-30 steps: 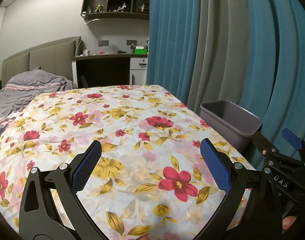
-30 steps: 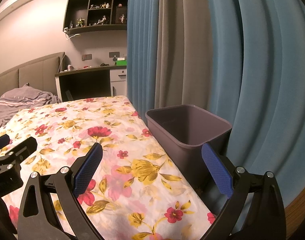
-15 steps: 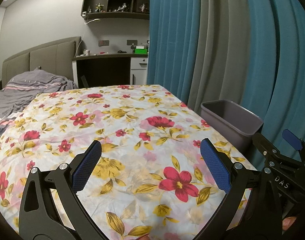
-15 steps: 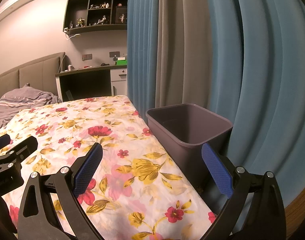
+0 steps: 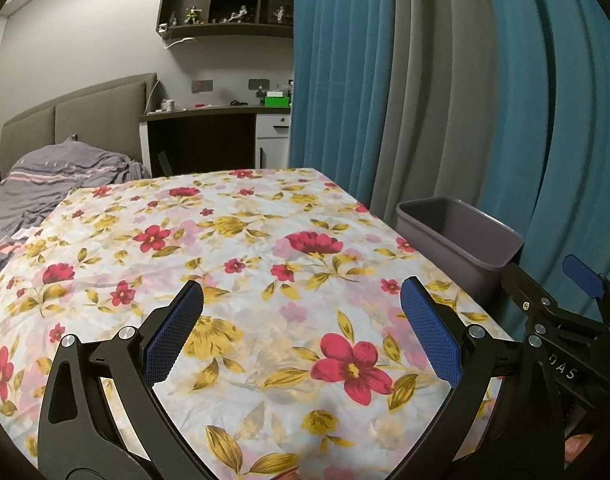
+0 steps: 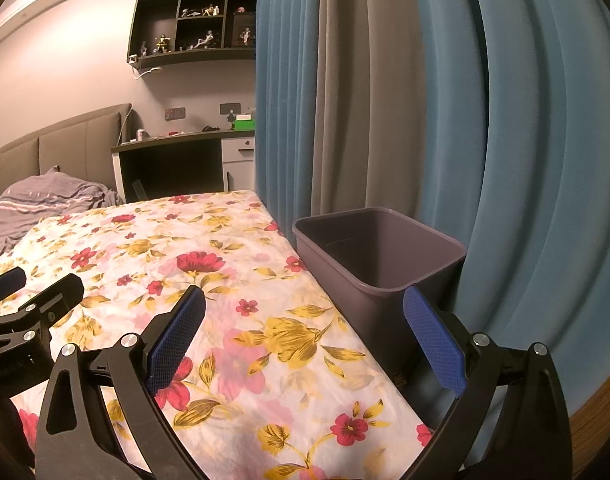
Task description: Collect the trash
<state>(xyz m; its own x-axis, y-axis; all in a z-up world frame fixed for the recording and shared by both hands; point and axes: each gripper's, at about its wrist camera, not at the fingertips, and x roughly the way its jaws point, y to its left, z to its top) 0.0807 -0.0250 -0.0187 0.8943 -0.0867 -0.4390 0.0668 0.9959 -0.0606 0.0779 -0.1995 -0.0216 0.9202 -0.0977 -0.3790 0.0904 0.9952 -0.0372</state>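
A grey-purple plastic bin (image 6: 379,258) stands at the right edge of the floral-cloth table (image 6: 209,264), against the curtain; it looks empty inside. It also shows in the left wrist view (image 5: 459,232). My left gripper (image 5: 303,326) is open and empty above the near part of the table (image 5: 241,248). My right gripper (image 6: 305,330) is open and empty, over the table's right edge just before the bin. No trash item shows on the cloth.
Teal and grey curtains (image 6: 425,100) hang right behind the bin. A bed with a grey blanket (image 5: 53,184) lies to the left. A dark desk (image 5: 201,136) and a wall shelf (image 5: 229,0) stand beyond the table.
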